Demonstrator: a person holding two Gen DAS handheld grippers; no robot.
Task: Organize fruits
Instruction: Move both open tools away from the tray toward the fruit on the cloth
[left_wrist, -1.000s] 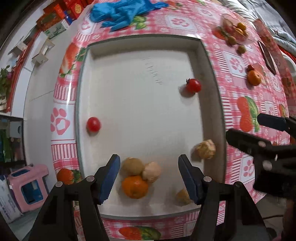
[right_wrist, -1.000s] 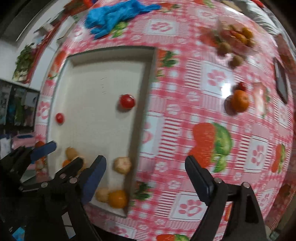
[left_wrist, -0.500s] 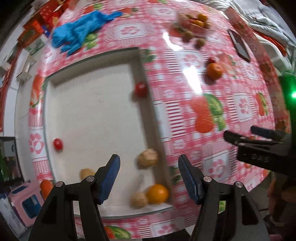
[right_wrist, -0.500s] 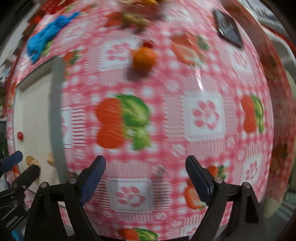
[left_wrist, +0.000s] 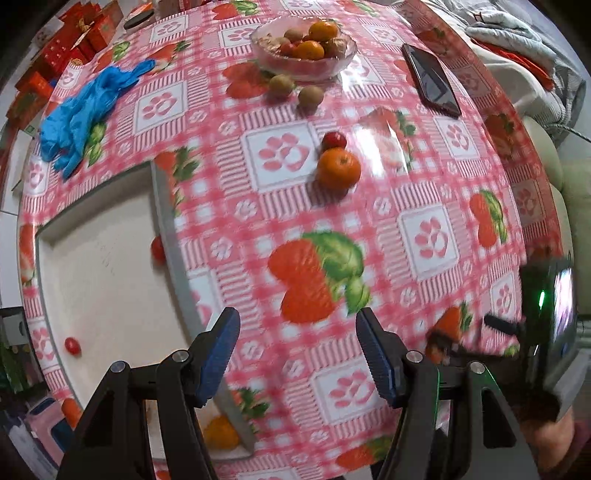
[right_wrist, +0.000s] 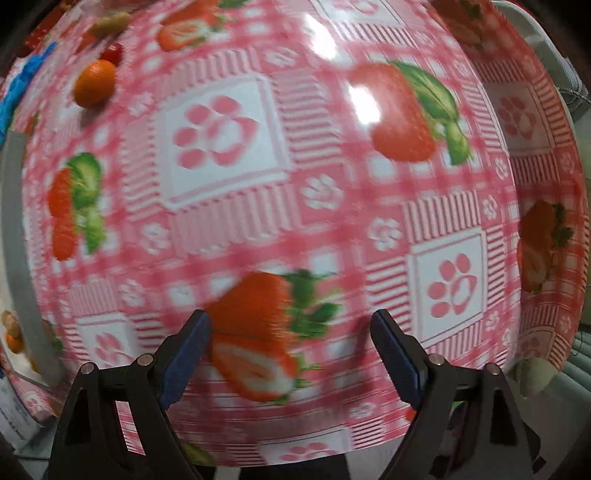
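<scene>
In the left wrist view a white tray (left_wrist: 110, 295) lies at the left with small red tomatoes (left_wrist: 72, 345) and an orange (left_wrist: 221, 437) in it. A loose orange (left_wrist: 338, 168) with a red tomato (left_wrist: 334, 140) behind it sits on the pink tablecloth. A glass bowl (left_wrist: 303, 48) of fruit stands at the back, two kiwis (left_wrist: 311, 96) in front of it. My left gripper (left_wrist: 297, 354) is open and empty over the cloth. My right gripper (right_wrist: 291, 354) is open and empty; the orange (right_wrist: 94, 83) is far left of it.
Blue gloves (left_wrist: 85, 110) lie at the back left. A black phone (left_wrist: 430, 79) lies at the back right. Red boxes (left_wrist: 55, 55) stand beyond the table's far left edge. The right gripper's body (left_wrist: 546, 332) shows at the right of the left wrist view.
Both grippers have swung right, away from the tray and over the patterned cloth. The bowl and loose orange have come into the left view. Both stay open.
</scene>
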